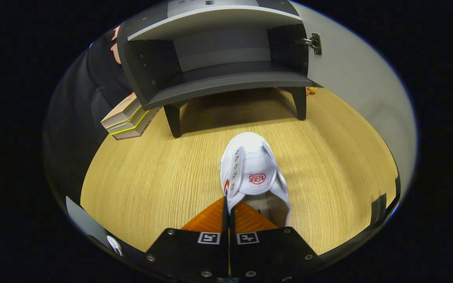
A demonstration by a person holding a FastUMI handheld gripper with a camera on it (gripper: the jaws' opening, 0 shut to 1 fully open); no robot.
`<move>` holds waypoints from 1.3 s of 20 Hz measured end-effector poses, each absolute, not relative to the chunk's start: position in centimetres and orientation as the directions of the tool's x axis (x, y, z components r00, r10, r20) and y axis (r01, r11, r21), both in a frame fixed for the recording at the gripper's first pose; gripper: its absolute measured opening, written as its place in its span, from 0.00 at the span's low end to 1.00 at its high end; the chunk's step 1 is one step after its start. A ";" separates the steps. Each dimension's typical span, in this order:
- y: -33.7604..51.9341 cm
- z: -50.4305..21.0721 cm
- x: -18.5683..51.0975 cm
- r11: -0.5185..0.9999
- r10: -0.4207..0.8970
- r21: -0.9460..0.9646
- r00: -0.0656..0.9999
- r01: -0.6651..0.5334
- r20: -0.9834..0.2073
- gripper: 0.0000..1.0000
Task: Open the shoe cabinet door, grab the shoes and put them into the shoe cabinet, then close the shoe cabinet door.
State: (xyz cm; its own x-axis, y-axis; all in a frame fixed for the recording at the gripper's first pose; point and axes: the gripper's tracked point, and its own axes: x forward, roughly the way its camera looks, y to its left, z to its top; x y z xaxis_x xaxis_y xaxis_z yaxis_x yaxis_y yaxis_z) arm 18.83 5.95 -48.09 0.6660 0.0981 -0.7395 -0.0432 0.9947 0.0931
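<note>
The hand-held gripper (228, 206) shows as two flat dark plates set side by side, each widening toward the camera into an angular, wedge-like outline. A narrow straight seam runs between the plates. Each plate carries one small square marker (209, 237) of black-and-white blocks just beside the seam, the pair (247, 237) mirrored across it. Round silver screws (170, 232) sit near the plate corners, with more along the near edges. Ahead of the plates the two fingers (210, 218) taper forward to a shared point, their faces ribbed with fine parallel ridges, and they lie close together with only a thin slit between them.
</note>
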 end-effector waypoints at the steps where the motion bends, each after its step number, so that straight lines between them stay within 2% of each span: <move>1: 6.1 -47.5 18.9 0.994 0.106 0.102 0.674 -0.046 -0.731 0.00; 12: 6.9 -37.3 18.6 0.991 0.130 0.077 0.770 -0.105 -0.625 0.00; 19: 8.3 -25.4 19.3 0.985 0.171 0.051 0.864 -0.167 -0.474 0.00; 26: 8.5 -15.0 23.1 0.983 0.173 -0.009 0.935 -0.185 -0.310 0.00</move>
